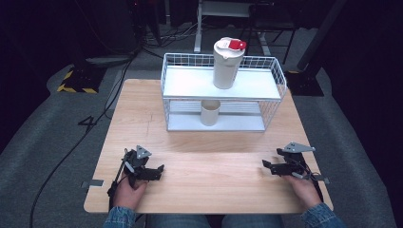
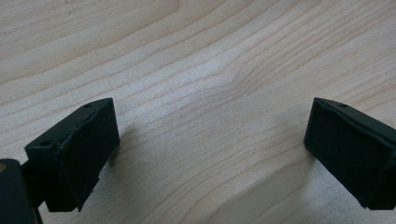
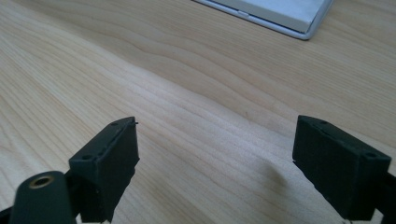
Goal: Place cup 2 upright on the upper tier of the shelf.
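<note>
White and rigid, the tall jug point(image 1: 226, 64) with a red lid tab on the wire rack point(image 1: 280, 78) at the bench's point(image 1: 190, 190) far edge looks light but slippery, best gripped mid-body, while left tongs point(image 1: 160, 168) and right tongs point(image 1: 266, 164) rest wide open and empty near the front corners.

Beyond the right gripper point(image 3: 215, 163), a white rack point(image 3: 285, 14) is cut off by the top edge of its view, one corner showing. Well ahead of both grippers, the cup point(image 1: 209, 112) on the rack's lower shelf has its rim hidden behind the upper shelf; the jug's point(image 1: 227, 64) lid markings are too small to read.
</note>
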A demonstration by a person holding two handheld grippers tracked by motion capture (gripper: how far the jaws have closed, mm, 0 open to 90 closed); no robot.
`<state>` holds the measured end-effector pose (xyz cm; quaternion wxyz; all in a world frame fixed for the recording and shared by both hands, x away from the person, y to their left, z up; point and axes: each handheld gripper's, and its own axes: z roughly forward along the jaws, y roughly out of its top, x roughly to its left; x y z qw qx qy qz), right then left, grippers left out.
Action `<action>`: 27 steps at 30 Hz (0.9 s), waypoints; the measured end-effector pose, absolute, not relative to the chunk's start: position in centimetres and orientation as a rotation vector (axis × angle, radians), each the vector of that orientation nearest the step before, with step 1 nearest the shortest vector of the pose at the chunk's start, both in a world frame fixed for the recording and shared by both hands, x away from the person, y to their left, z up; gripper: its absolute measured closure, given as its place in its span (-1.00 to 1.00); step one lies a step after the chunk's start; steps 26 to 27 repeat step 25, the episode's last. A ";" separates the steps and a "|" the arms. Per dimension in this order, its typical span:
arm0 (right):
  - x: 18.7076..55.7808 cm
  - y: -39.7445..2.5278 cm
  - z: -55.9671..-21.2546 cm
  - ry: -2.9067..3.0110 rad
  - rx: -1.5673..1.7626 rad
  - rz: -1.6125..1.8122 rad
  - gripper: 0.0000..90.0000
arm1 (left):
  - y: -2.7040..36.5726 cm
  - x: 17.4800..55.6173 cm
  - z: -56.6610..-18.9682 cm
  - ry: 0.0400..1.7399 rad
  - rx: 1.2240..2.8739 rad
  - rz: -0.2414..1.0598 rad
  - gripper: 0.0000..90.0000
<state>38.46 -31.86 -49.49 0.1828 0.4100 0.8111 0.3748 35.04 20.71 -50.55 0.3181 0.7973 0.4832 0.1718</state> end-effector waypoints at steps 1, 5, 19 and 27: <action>38.5 -31.8 -49.6 2.288 1.163 1.047 -0.68 | 20.7 35.0 -50.6 1.271 2.097 0.452 -0.92; 38.5 -31.3 -50.3 2.298 1.183 0.986 -0.68 | 20.7 35.0 -50.6 1.271 2.098 0.452 -0.92; 38.8 -30.9 -50.5 2.278 1.220 0.969 -0.83 | 20.7 35.0 -50.6 1.272 2.097 0.452 -0.92; 38.8 -30.9 -50.5 2.275 1.229 0.961 -0.88 | 20.7 35.0 -50.6 1.269 2.099 0.451 -0.92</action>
